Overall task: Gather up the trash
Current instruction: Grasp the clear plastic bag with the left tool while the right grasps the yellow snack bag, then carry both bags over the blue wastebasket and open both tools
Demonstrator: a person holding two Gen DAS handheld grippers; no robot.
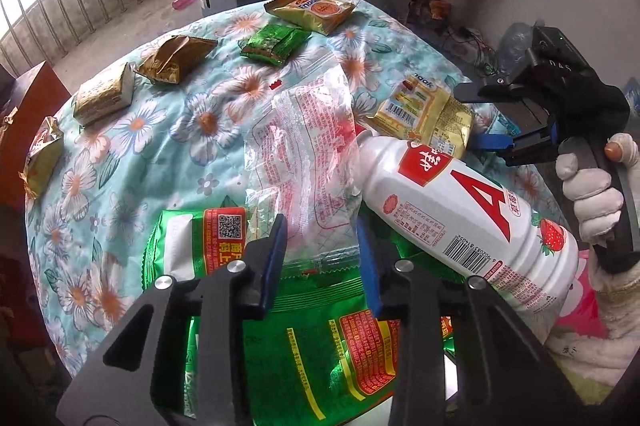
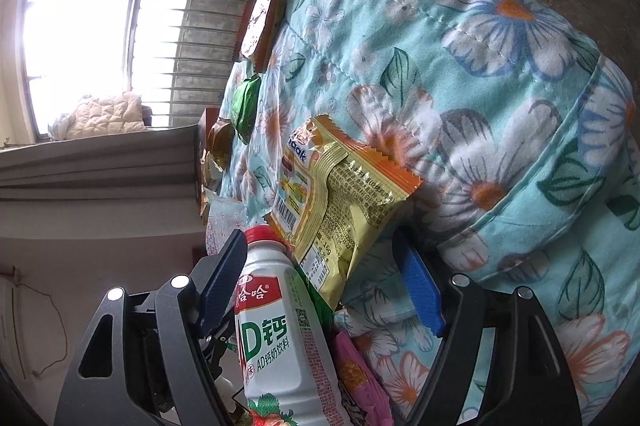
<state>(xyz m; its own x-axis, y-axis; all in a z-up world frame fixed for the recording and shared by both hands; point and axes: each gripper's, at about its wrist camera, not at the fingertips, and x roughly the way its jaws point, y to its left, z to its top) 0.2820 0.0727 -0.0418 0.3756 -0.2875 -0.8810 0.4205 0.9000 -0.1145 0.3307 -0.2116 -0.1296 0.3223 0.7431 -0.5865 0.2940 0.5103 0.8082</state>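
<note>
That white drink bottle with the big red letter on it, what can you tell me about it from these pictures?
The white bottle looks like plastic, with a red cap screwed on. Its label shows a big red A, Chinese print, a barcode and strawberries. It lies tilted, cap pointing toward the table's middle, resting on the pile of wrappers over the flowered cloth. The cap end meets the yellow snack packet. In the right wrist view it sits between the open fingers of the right gripper; whether a pad touches it I cannot tell.

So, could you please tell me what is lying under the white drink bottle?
The white drink bottle rests on a green snack bag and a pink wrapper, beside the yellow wrapper. What lies beneath those is covered.
</note>
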